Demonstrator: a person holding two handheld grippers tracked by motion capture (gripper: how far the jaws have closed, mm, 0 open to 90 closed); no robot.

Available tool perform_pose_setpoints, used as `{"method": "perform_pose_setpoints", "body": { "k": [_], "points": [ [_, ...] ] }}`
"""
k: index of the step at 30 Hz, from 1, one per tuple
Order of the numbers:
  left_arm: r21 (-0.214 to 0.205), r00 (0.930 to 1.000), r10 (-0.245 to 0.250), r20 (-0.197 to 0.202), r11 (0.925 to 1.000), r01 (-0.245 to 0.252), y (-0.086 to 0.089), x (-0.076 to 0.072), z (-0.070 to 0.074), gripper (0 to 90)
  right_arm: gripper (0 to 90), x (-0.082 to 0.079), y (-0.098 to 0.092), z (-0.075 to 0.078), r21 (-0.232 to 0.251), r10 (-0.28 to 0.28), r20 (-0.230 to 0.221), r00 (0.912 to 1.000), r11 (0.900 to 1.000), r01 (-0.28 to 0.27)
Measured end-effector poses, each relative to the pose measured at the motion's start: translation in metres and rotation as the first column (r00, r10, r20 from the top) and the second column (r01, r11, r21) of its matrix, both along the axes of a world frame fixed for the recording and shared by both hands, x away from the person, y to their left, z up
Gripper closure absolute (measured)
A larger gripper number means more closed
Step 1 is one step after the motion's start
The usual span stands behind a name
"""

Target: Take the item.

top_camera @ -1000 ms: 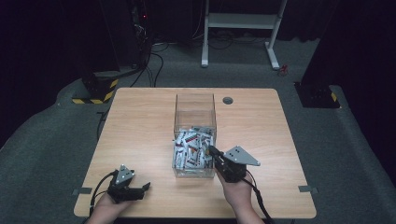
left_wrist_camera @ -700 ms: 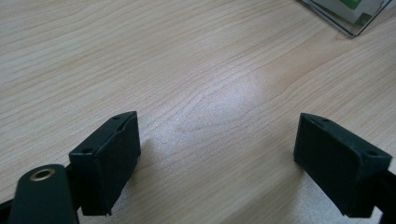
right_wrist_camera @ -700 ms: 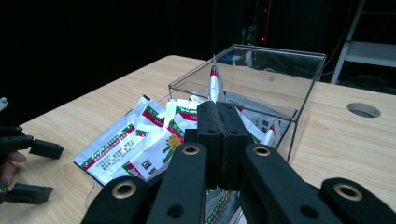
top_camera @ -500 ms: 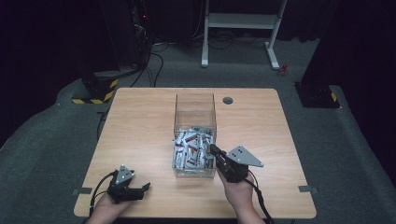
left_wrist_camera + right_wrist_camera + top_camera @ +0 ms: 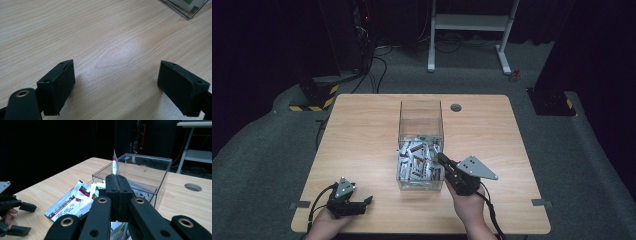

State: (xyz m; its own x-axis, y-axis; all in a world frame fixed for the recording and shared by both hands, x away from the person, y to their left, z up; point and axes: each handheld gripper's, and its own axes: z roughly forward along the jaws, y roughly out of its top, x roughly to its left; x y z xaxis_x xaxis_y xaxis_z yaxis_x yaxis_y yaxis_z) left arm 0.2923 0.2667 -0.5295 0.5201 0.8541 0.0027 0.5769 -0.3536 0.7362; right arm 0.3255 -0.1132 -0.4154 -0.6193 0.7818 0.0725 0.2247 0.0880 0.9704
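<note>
A thin white sachet [image 5: 114, 166] with red and green print stands on edge between the pads of the right gripper [image 5: 116, 178], whose jaws are pressed together on its lower end; the sachet's tip points up and away from the camera on that gripper. In the high view the right gripper [image 5: 443, 159] sits at the near right corner of the clear box [image 5: 420, 111], its tips just over the box's rim, though the held sachet is too small there to make out with any certainty. The clear box stands at the middle of the wooden table [image 5: 357, 135], open-topped and tall-walled, and its near half is piled with more sachets [image 5: 417, 162] of the same kind, lying loose and overlapping. The person's right hand [image 5: 468, 205] holds that gripper from the near side of the box. Well to the left of the box, near the table's front edge, the left gripper [image 5: 366, 201] rests low on the wood, jaws spread wide with nothing between them; its own view shows bare tabletop between the two pads [image 5: 58, 86] and a corner of the box at upper right.
</note>
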Motion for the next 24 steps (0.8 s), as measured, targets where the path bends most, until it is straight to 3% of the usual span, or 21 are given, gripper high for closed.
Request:
{"method": "perform_pose_setpoints", "body": {
  "k": [24],
  "points": [
    [-0.001, 1.0000, 0.004, 0.000, 1.0000, -0.004, 0.000, -0.001, 0.000, 14.8, 90.0, 0.002, -0.022, 0.008, 0.014, -0.060, 0.029, 0.9978, 0.9981, 0.060]
  ]
}}
